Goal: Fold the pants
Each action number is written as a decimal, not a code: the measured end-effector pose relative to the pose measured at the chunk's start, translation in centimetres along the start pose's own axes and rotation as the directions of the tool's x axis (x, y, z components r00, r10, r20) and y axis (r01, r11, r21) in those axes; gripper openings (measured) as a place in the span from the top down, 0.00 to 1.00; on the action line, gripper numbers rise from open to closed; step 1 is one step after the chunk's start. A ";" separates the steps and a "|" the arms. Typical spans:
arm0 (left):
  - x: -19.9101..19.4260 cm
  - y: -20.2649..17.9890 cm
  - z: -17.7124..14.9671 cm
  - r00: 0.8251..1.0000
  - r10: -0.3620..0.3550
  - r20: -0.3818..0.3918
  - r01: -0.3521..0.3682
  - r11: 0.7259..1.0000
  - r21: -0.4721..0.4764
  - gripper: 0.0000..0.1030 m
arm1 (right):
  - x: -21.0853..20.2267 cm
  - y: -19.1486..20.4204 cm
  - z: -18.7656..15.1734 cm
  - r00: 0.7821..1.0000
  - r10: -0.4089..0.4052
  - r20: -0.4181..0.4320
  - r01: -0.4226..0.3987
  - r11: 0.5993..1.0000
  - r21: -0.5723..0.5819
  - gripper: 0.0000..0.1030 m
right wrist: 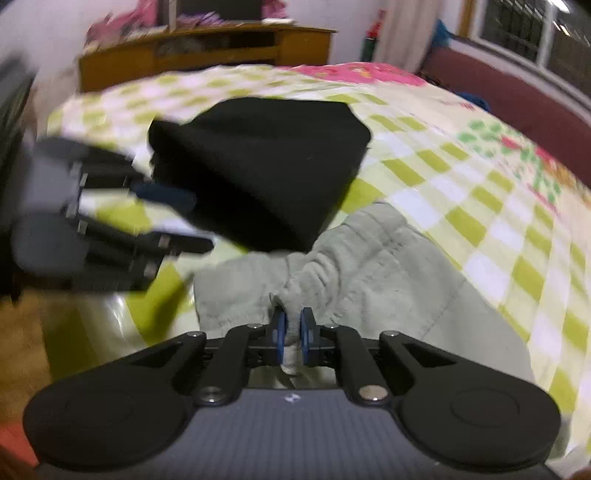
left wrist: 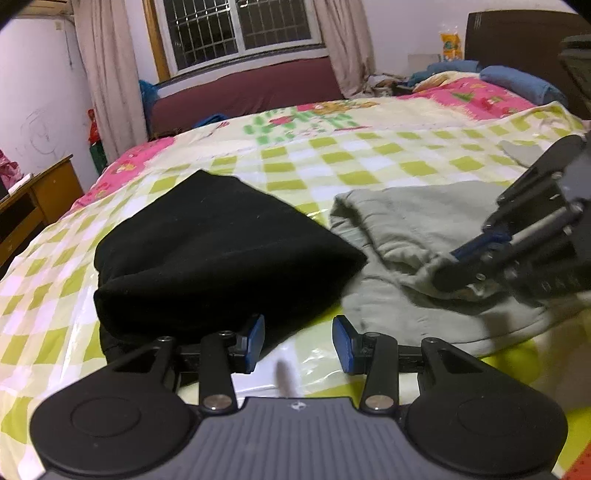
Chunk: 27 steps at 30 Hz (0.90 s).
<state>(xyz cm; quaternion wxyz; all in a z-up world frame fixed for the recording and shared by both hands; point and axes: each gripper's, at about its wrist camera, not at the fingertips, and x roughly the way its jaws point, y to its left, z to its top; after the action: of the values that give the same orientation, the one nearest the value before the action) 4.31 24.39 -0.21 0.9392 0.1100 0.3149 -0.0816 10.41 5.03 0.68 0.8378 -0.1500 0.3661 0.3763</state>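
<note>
The right hand-held gripper (right wrist: 291, 328) has its blue-padded fingers pinched together on a bunched fold of the crumpled pale grey-green cotton pants (right wrist: 369, 266), which spread away from it over the bed — a mattress under a glossy quilt checked in lime green and white (right wrist: 480, 221). The left hand-held gripper (left wrist: 298, 341) hovers with its blue pads wide apart and nothing between them, above bare quilt (left wrist: 295, 170); the grey-green pants (left wrist: 406, 221) lie just ahead of it to the right, and a folded black fleece garment (left wrist: 207, 251) sits just ahead to the left, its near edge beside the left finger. The black garment and the pants meet at one corner. Farther off stand a maroon bench seat (left wrist: 243, 88), beige curtains (left wrist: 107, 74) and a barred window (left wrist: 236, 26).
</note>
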 end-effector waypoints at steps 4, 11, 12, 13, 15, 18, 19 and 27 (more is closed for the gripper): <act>-1.5 -0.1 0.3 0.999 -0.010 0.035 0.010 1.000 0.000 0.47 | -1.6 0.2 1.5 0.994 0.093 0.061 -0.099 0.989 0.109 0.93; -3.0 0.9 -1.0 1.000 0.009 0.018 -0.008 0.999 -0.036 0.46 | 1.7 4.2 1.6 0.994 0.108 0.001 -0.108 0.994 -0.006 0.90; -2.9 0.8 -1.3 1.000 0.017 0.003 -0.017 0.999 -0.040 0.46 | 2.9 4.8 1.1 0.997 0.067 -0.044 -0.069 0.996 -0.055 0.85; -2.9 0.7 -1.4 1.000 0.019 -0.004 -0.020 0.999 -0.042 0.46 | 3.4 5.1 0.5 0.998 0.042 -0.052 -0.046 0.996 -0.082 0.83; -3.3 0.5 -1.4 1.000 0.011 0.003 -0.011 0.999 -0.048 0.46 | 2.7 5.3 0.3 0.998 0.053 -0.040 -0.057 0.993 -0.103 0.74; -4.1 -0.3 -0.4 0.998 -0.023 0.052 0.026 0.998 -0.065 0.48 | 0.6 4.3 0.4 0.997 0.077 0.002 -0.076 0.994 -0.075 0.56; -4.2 -0.8 0.2 0.997 -0.035 0.072 0.039 0.997 -0.062 0.47 | 0.1 3.7 0.4 0.998 0.063 0.017 -0.062 0.996 -0.061 0.56; 0.7 -7.2 1.7 0.981 -0.187 -0.055 0.190 0.981 0.048 0.45 | -7.7 -7.8 -4.9 0.969 -0.246 0.002 0.238 0.941 0.241 0.56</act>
<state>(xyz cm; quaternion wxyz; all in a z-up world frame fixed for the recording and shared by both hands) 4.25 16.96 -0.46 0.9158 0.1064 0.3450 -0.1759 10.24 -6.78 2.71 0.8953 -0.0857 0.3742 0.2259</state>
